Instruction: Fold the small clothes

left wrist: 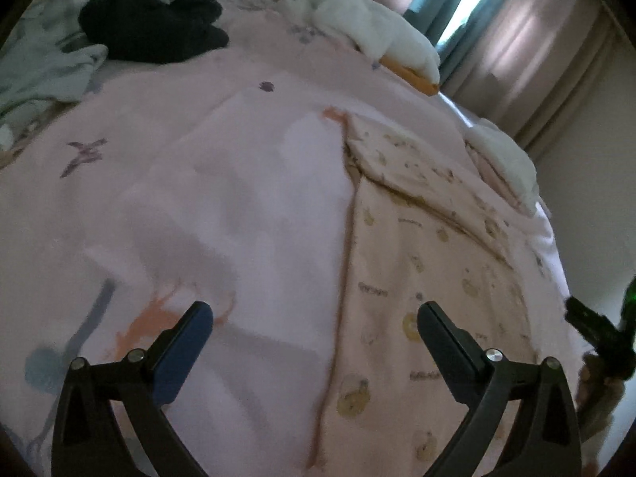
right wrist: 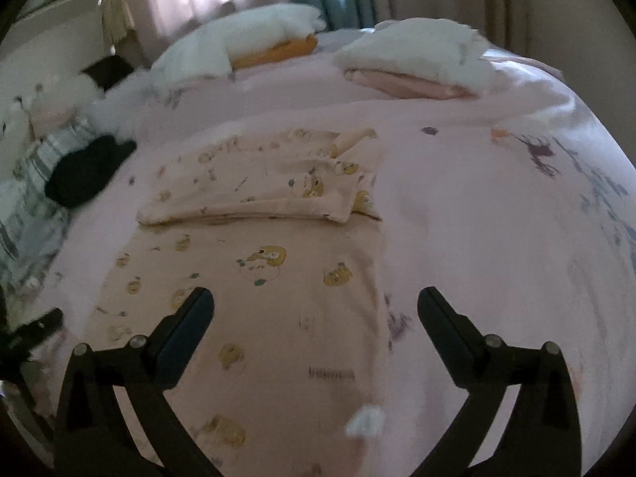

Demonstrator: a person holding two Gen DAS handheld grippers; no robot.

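One printed garment (right wrist: 254, 246), one black garment (right wrist: 85, 169), two white folded stacks (right wrist: 238, 41) (right wrist: 417, 45), two grippers (left wrist: 314, 318) (right wrist: 316, 304).

Open right tool (right wrist: 316, 310) above garment (right wrist: 254, 278)

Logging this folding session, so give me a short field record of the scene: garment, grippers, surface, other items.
garment: printed pink garment, far end folded over
left hand-held gripper: open, empty, above garment's edge
right hand-held gripper: open, empty, above garment
surface: pink bedspread
other items: black clothing, white folded piles near curtains
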